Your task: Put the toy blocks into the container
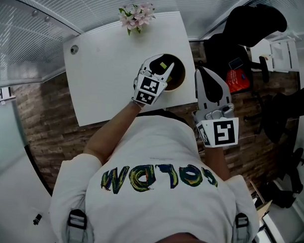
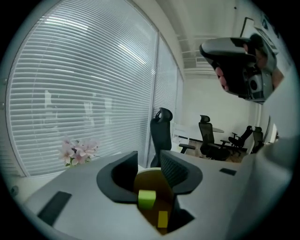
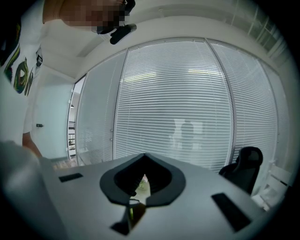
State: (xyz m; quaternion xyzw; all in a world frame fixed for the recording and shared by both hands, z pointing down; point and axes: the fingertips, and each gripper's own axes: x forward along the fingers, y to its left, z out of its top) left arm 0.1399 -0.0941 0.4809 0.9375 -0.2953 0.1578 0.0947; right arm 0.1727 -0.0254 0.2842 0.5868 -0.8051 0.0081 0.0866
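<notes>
Left gripper jaws wide above container, green block between them (pads clear); right gripper jaws together, empty.

left gripper over container mouth; flowers at far table edge, well apart; bare top left of container.

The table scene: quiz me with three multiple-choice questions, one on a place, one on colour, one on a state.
1. Where do the flowers stand? A. at the table's far edge B. on the floor C. on a shelf
2. Which colours are the two blocks below the left gripper? A. red, blue B. green, yellow C. both white
3. How do that gripper's jaws stand? A. apart B. pressed together C. clamped on a block
A: they sit by that edge. B: both show in the container. A: a gap, nothing pinched.
</notes>
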